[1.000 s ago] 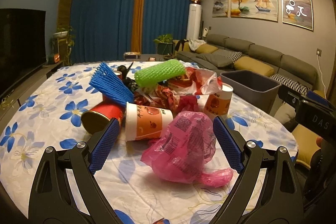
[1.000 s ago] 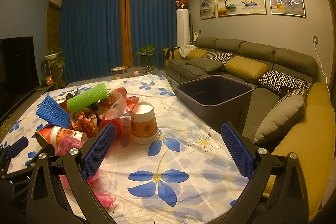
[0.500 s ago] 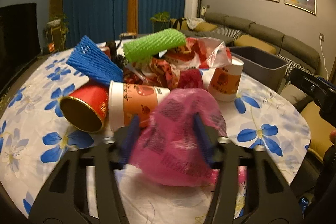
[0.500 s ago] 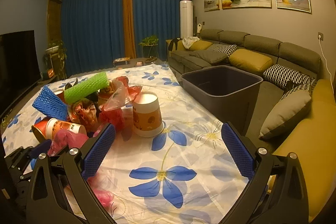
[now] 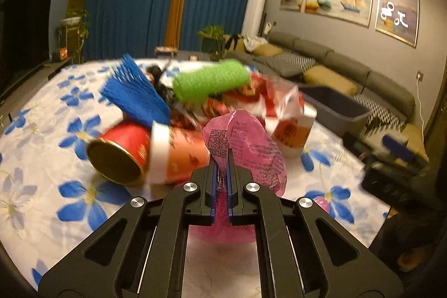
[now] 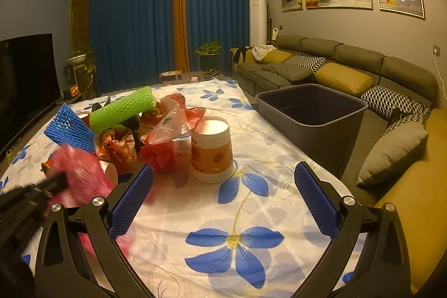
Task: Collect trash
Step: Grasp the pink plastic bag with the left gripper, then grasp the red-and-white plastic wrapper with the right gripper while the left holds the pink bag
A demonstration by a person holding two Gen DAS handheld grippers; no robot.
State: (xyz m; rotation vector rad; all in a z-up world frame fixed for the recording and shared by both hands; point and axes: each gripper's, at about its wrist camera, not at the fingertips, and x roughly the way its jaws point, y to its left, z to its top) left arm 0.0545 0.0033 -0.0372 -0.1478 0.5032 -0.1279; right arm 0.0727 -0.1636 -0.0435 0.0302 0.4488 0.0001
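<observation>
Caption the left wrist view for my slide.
Left tool shut on pink plastic bag before heaped trash on floral tablecloth.

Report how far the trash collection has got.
Nothing binned yet: the grey bin looks empty. In hand: the left tool is shut on the pink plastic bag. The right tool is open and empty. Left: green foam net, blue foam net, upright paper cup.

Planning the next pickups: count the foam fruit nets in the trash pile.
2. A blue foam net at the pile's left edge, and a green foam net lying on top, right of it. Others may be buried underneath.
</observation>
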